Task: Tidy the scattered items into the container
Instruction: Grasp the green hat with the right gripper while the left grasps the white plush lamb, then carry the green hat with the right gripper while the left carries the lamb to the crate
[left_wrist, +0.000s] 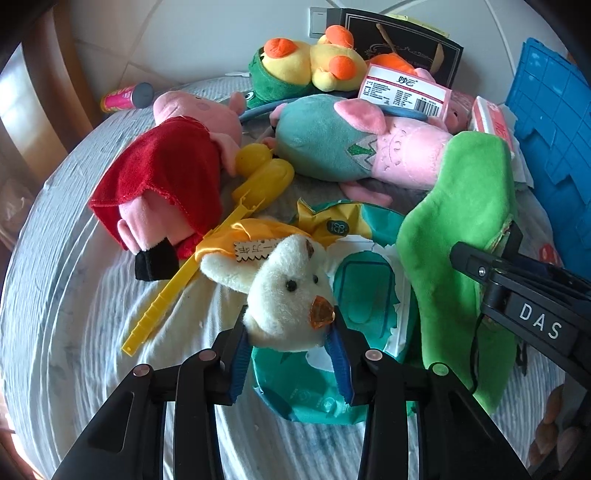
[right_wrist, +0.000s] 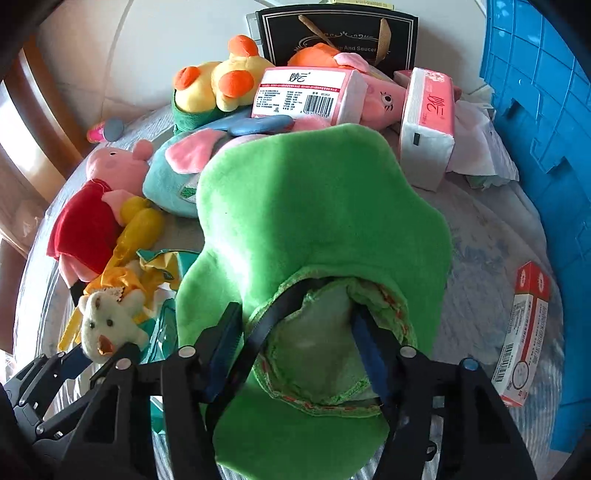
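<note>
A: Entry, near field first. Left claw (left_wrist: 291, 354) is clenched on the white plush bear (left_wrist: 284, 295), pads pressing the head from both sides; bear rests on the teal wipes pack (left_wrist: 354, 288) just beyond the fingertips.

B: Right claw (right_wrist: 299, 354)?

A: One finger sits inside the opening of the green plush item (right_wrist: 314, 221), the other outside its rim. Jaws are part-way in; I cannot tell whether the pads are pinching the fabric yet.

B: Noted. Beyond the claws?

A: Ahead-left of the left claw: yellow plastic toy (left_wrist: 236, 199) and the pig plush in a red dress (left_wrist: 166, 173). Farther ahead: teal-and-pink plush (left_wrist: 332, 147), then the yellow-orange plush (left_wrist: 314, 62), tissue packs (right_wrist: 428, 125) and a black gift bag (right_wrist: 340, 37) at the back. A red-and-white box (right_wrist: 524, 332) lies right of the right claw.

B: Container?

A: Blue crate (right_wrist: 546, 110), far right of both claws, at the edge of the covered worktop (left_wrist: 74, 295). Its inside is not visible.

B: Progress?

A: Judged early. Nearly everything is scattered on the worktop. Two items are being taken; the rest is left.
</note>
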